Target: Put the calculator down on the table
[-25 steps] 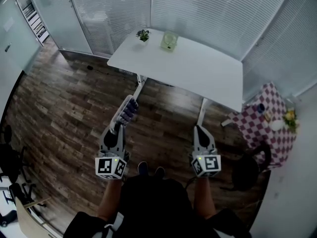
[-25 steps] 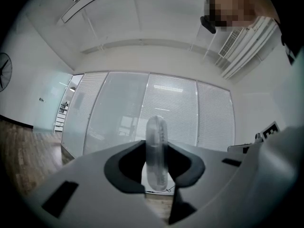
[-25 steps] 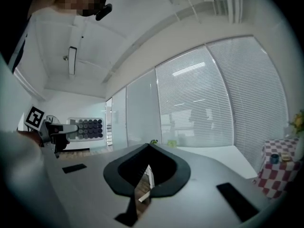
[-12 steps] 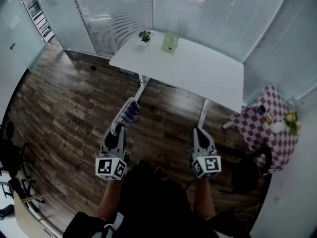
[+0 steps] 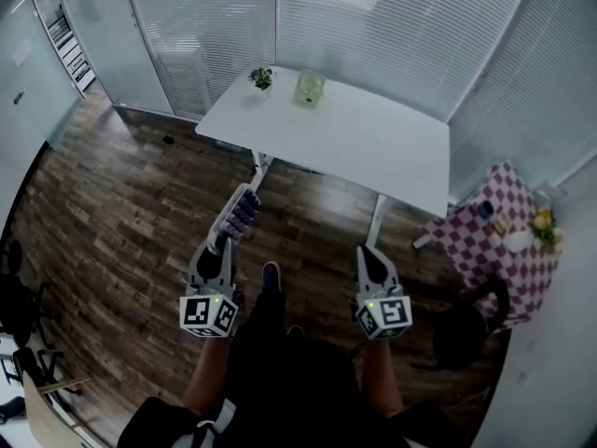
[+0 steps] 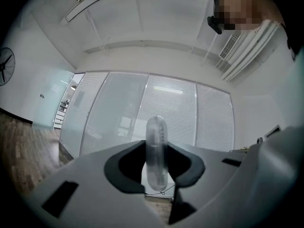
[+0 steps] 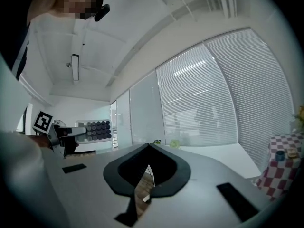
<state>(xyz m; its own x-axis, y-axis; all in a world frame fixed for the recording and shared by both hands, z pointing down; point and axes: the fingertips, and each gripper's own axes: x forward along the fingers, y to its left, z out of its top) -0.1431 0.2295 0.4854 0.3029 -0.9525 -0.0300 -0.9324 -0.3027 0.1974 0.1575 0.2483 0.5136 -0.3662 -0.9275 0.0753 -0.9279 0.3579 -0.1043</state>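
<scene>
Soft, even light comes through the blinds point(image 5: 373, 26); shadows are faint, edges bend fisheye-style, corners darken, close foreground blurs.

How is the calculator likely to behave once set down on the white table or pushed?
Probably stiff: the calculator juts straight out of the left gripper without sagging. Likely light, since a pinch at one end carries it. Thin and flat, it should lie stable on the table, though it might slide if pushed.
</scene>
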